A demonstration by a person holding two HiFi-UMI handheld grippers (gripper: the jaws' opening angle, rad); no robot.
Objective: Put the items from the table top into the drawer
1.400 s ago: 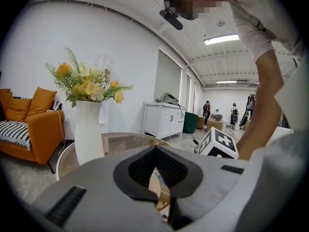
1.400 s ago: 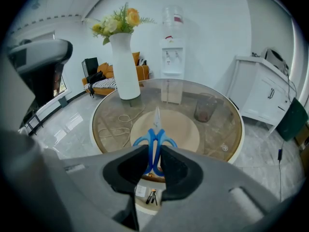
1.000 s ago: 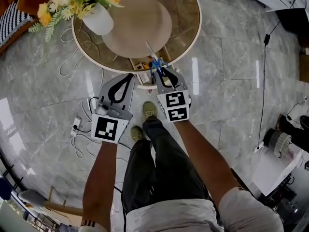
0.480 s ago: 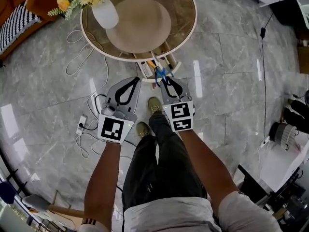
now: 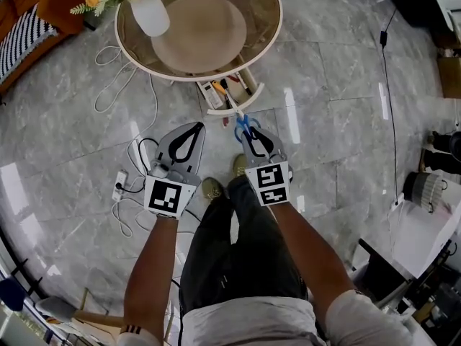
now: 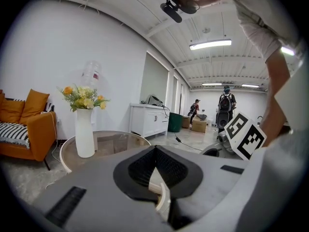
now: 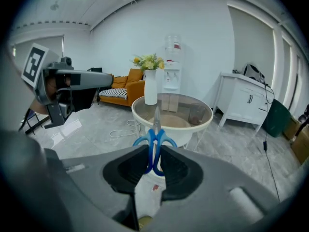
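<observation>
In the head view the right gripper point(image 5: 247, 130) sits just right of centre, its jaws clamped on the blue plastic handle loops of a pair of steel-bladed scissors point(image 5: 243, 123). The blades point up the frame toward the white pull-out drawer point(image 5: 220, 109). That drawer stands open below the near edge of the round glass-topped table with a white rim point(image 5: 277, 34), at the top centre. It holds several small items too small to tell apart. The blade tips lie over the drawer's front edge in this view; whether they touch it cannot be told. The right gripper view confirms the grip: the right gripper point(image 7: 154, 154) has both pads pressed against the handle loops of the scissors point(image 7: 154, 140), with the blades standing upright at frame centre. The left gripper point(image 5: 194, 127), left of centre, has its jaws closed together and empty, and the left gripper view shows the same tips point(image 6: 154, 148) meeting with nothing between them. On the table lie a round beige mat point(image 5: 198, 31) and, at upper left, a white ceramic vase of yellow flowers point(image 5: 149, 14). A white power strip with looping cables point(image 5: 117, 186) lies on the grey marble floor point(image 5: 338, 143) at left.
</observation>
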